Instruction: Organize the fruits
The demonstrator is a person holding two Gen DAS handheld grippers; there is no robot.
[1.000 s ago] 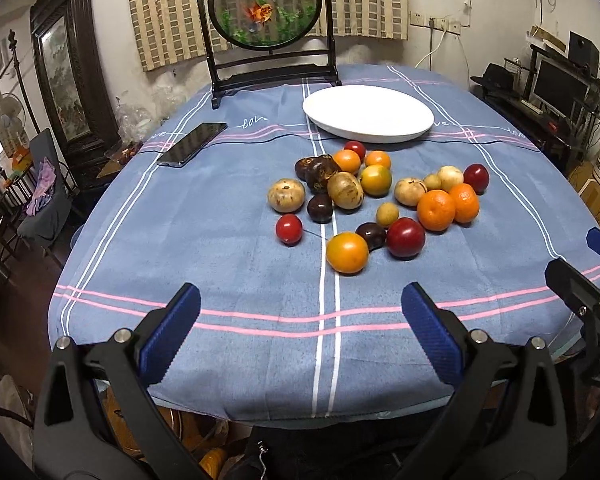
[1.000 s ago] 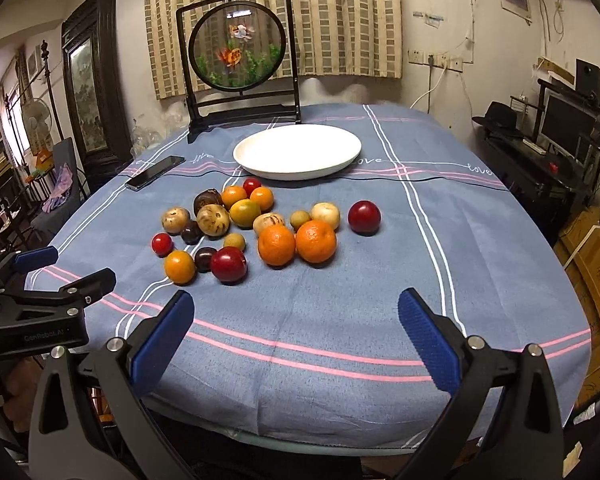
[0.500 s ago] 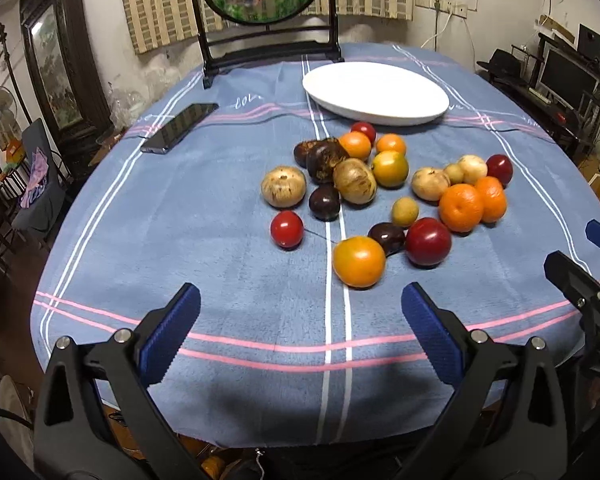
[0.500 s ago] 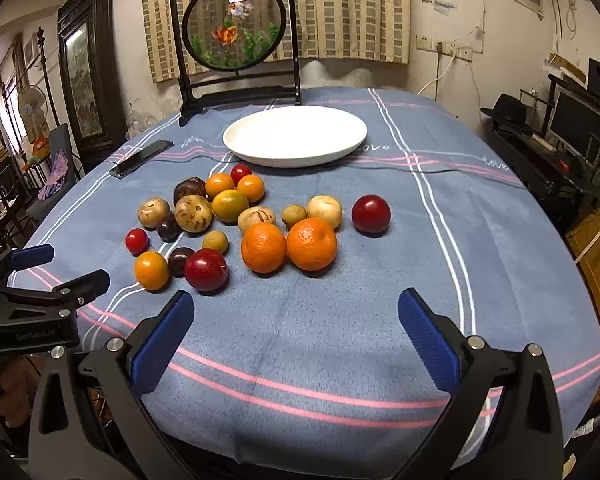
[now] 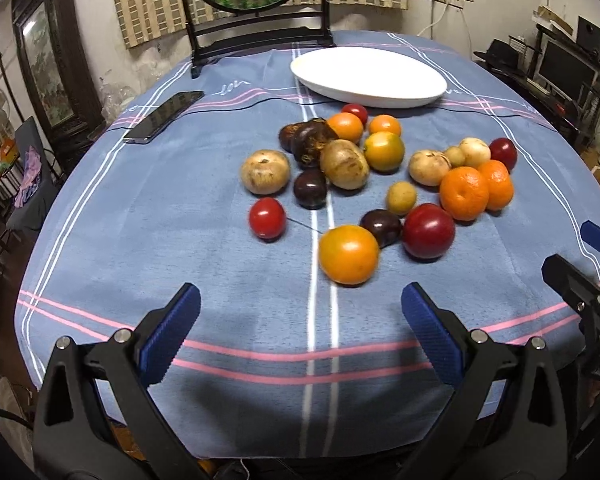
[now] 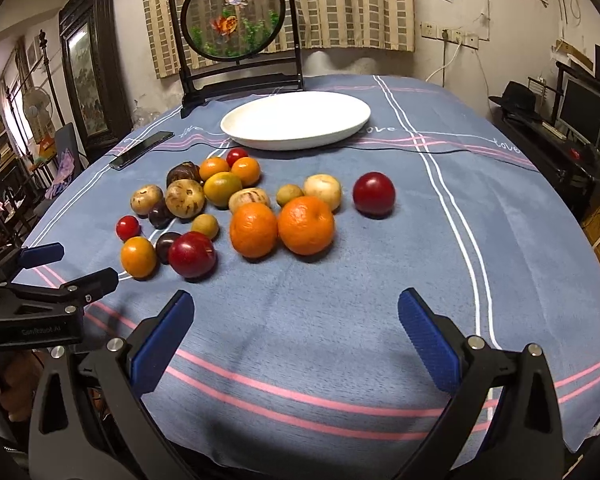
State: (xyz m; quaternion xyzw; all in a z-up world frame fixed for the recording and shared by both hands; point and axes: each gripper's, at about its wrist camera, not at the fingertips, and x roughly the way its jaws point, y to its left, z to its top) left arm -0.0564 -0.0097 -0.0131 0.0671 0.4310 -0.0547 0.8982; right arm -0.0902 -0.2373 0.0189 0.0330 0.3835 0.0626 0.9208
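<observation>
Several fruits lie in a loose cluster on the blue tablecloth [image 5: 180,248]. Nearest my left gripper [image 5: 300,332] are an orange-yellow fruit [image 5: 349,255], a red tomato [image 5: 267,218] and a dark red fruit [image 5: 429,231]. My left gripper is open and empty, just short of the cluster. My right gripper [image 6: 296,336] is open and empty, in front of two oranges [image 6: 254,230] [image 6: 306,225]; a lone red fruit [image 6: 374,194] lies to their right. A white plate [image 6: 296,119] stands empty behind the fruits; it also shows in the left wrist view [image 5: 368,76].
A black phone [image 5: 164,116] lies at the left of the cloth. A round framed fish screen [image 6: 236,20] stands at the table's far edge. Each gripper shows at the edge of the other's view: the right one [image 5: 588,280], the left one [image 6: 40,280]. Furniture surrounds the table.
Both grippers have moved forward over the table towards the fruit cluster, which looks larger and closer. Both stay open. No fruit has moved.
</observation>
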